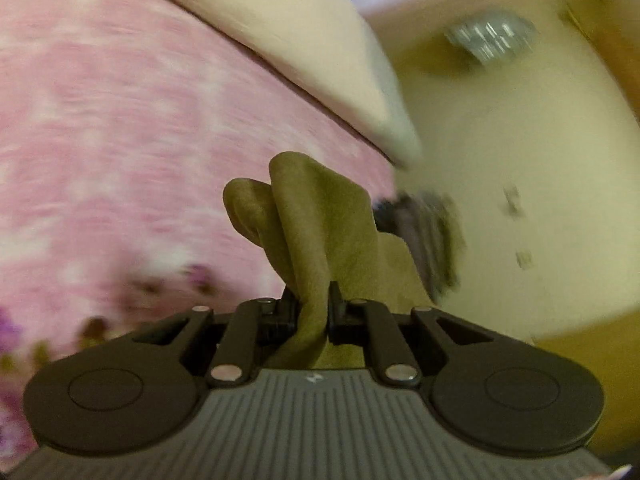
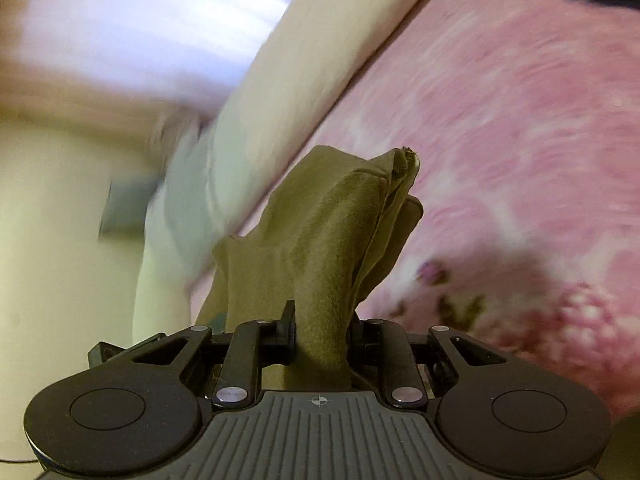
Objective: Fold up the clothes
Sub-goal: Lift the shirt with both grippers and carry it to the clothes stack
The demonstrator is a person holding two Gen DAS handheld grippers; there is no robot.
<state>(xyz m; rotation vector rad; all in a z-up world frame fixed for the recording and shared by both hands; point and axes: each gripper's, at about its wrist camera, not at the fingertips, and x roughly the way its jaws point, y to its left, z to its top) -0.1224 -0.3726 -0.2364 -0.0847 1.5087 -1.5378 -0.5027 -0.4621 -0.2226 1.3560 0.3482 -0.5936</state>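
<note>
Two wrist views, both blurred, look along hand-held grippers toward a bed with a pink flowered cover.

The left hand-held gripper [image 1: 313,307] is closed on a bunch of olive-green cloth [image 1: 316,216]. The cloth rises from between its fingers in two rounded folds. Past it lie the pink bedspread [image 1: 120,120] and a cream pillow [image 1: 312,48]. To the right is a pale wall.

The right hand-held gripper [image 2: 322,326] is likewise clamped on the same olive cloth [image 2: 332,232]. Here a seamed corner or hem end pokes up above the fingers. The bedspread [image 2: 520,140] fills the right side, and the pillow [image 2: 304,60] runs diagonally behind.

The cloth appears lifted clear of the bed, held at two points. How it hangs between the two hands is out of sight.

Judging from this, the step in hand is carrying or shaking out the garment before laying it down. The next move likely calls for spreading the two grips apart to pull the fabric taut. It should then be lowered flat onto the bedspread, so that a clean fold line can be made.
</note>
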